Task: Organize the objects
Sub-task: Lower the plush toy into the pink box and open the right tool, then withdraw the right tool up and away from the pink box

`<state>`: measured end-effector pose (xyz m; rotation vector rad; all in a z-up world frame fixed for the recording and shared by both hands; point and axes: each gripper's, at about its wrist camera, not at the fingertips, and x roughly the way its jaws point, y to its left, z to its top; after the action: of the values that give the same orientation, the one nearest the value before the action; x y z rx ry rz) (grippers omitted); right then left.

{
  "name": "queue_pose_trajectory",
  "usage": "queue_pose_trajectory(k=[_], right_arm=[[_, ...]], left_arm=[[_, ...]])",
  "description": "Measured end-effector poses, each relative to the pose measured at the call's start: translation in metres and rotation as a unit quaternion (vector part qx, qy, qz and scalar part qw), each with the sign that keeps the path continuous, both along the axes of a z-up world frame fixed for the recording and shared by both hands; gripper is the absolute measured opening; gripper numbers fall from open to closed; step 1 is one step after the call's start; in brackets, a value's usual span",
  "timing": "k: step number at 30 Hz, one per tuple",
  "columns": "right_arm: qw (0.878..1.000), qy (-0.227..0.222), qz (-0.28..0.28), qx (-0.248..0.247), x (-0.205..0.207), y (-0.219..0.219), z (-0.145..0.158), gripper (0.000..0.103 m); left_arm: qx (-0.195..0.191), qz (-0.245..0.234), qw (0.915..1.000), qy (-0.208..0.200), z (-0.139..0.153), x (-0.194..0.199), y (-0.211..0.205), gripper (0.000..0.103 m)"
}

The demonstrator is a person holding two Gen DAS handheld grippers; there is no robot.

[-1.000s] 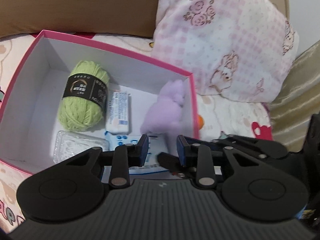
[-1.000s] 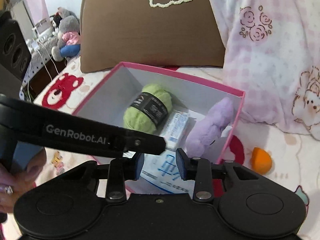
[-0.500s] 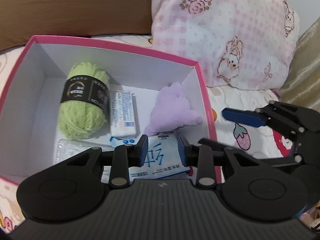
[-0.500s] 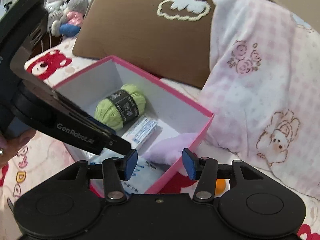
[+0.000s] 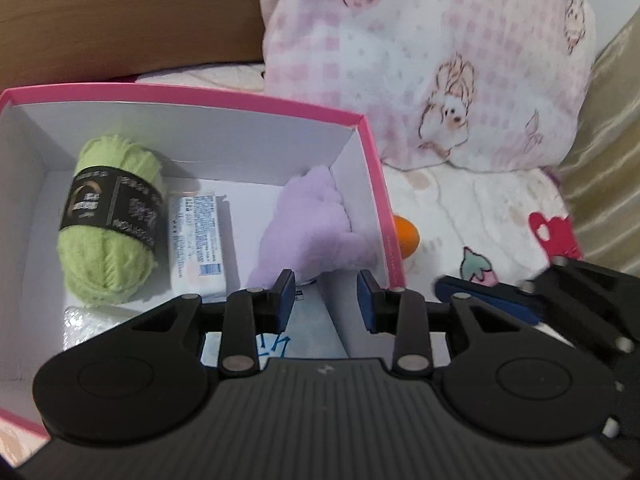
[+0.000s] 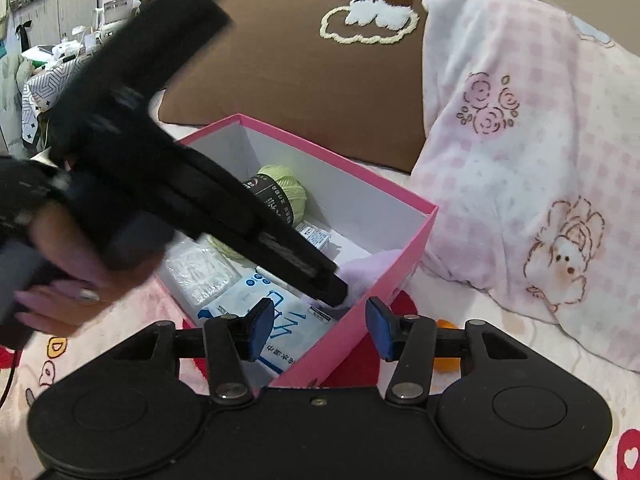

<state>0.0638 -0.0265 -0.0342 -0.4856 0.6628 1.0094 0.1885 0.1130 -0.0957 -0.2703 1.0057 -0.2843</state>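
Left gripper (image 5: 326,300) apart, empty; right gripper (image 6: 320,330) jaws just widened, empty. Orange ball (image 5: 406,238) half hidden behind pink box (image 5: 378,184) right wall; wipes pack (image 6: 280,320) partly covered.

Black claw (image 5: 325,300), blue pads (image 6: 262,330), silver screws, ringed finger

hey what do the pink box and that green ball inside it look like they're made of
Pink box: probably stiff cardboard, matte pink outside and white inside, with thin straight walls and crisp folded corners.
Green ball: yarn, likely wool or acrylic, with fuzzy wound strands under a glossy black paper band.
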Motion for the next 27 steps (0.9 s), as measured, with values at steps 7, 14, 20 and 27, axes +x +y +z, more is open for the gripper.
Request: queue_pose_trajectory(k=[7, 14, 20, 27], right_arm=[[1.000, 0.005, -0.009, 0.005, -0.002, -0.015, 0.002, 0.075], [1.000, 0.007, 0.001, 0.014, -0.015, -0.023, 0.013, 0.084], [0.999, 0.027, 0.016, 0.021, -0.030, -0.026, 0.027, 0.092], [0.997, 0.058, 0.027, 0.039, -0.047, -0.039, 0.054, 0.093]], left_arm=[[0.041, 0.029, 0.9985, 0.022, -0.015, 0.003, -0.018, 0.032], [0.031, 0.047, 0.9983, 0.010, 0.015, -0.020, -0.002, 0.043], [0.051, 0.050, 0.9975, 0.006, 0.061, -0.058, 0.010, 0.064], [0.076, 0.039, 0.9963, 0.007, 0.109, -0.108, 0.017, 0.079]])
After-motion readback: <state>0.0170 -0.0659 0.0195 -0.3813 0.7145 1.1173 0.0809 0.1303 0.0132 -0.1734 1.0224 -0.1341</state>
